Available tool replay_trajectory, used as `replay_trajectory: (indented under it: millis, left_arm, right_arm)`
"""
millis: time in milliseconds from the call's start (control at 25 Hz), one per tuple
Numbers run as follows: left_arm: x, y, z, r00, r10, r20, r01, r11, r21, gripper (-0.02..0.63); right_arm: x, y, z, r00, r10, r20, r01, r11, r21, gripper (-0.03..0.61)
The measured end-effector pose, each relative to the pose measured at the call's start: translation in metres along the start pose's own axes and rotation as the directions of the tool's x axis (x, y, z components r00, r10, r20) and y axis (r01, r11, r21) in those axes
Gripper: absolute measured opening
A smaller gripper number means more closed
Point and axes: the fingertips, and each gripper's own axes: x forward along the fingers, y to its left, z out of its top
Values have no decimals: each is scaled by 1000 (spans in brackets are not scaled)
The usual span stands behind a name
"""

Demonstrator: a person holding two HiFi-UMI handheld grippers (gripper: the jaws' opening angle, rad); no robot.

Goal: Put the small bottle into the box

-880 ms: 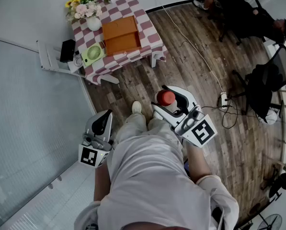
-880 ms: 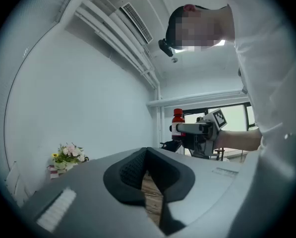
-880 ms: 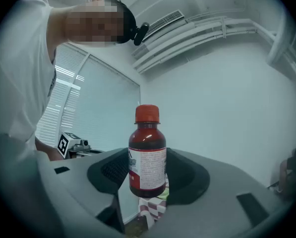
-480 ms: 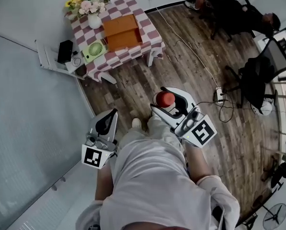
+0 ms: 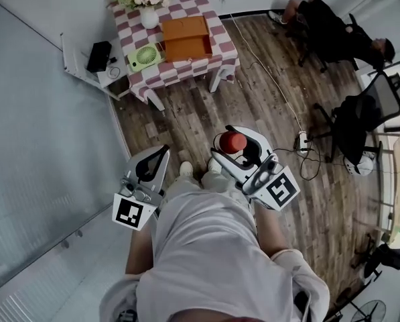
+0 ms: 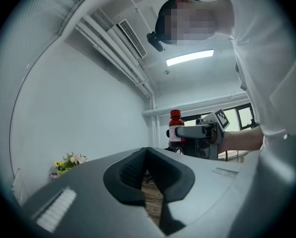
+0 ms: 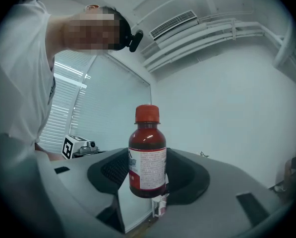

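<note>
— Looking down in the head view, where is the small bottle (image 5: 232, 141)?
— Red cap up, clamped in the right gripper (image 5: 236, 138) over the wooden floor (image 5: 267, 99), well apart from the orange box (image 5: 186, 37) on the checked table (image 5: 216, 59).
— And the left gripper view?
— The left gripper (image 6: 147, 155) has its pads together, with nothing between them.
— The right gripper view?
— Both pads press the bottle's sides, and it stands upright.

The room is evenly, softly lit, with faint shadows. In the left gripper view a ceiling light strip (image 6: 190, 57) glares well above the jaws. Both gripper views bend strongly and darken to black at the rims; the nearby jaws look slightly blurred.
</note>
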Motion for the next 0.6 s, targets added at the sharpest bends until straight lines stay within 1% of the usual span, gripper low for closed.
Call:
replay_trajectory:
  millis: [120,360,600]
  left_arm:
    - [4,-10,2,1000,15,4,-15,1000,3,-2]
    - [19,-28,-8,999,8,-38,-7,1000,16,-2]
    - [44,-47,-8,999,-1,-34,1,1000,14,-2]
  right_arm:
    - [-5,2,1,1000,27,-5,-27,1000,-6,219]
    - [-23,-9,-9,999,21,-31,-21,1000,-8,219]
    - [-45,-28,-9,999,25,-28,-26,999,-19,220]
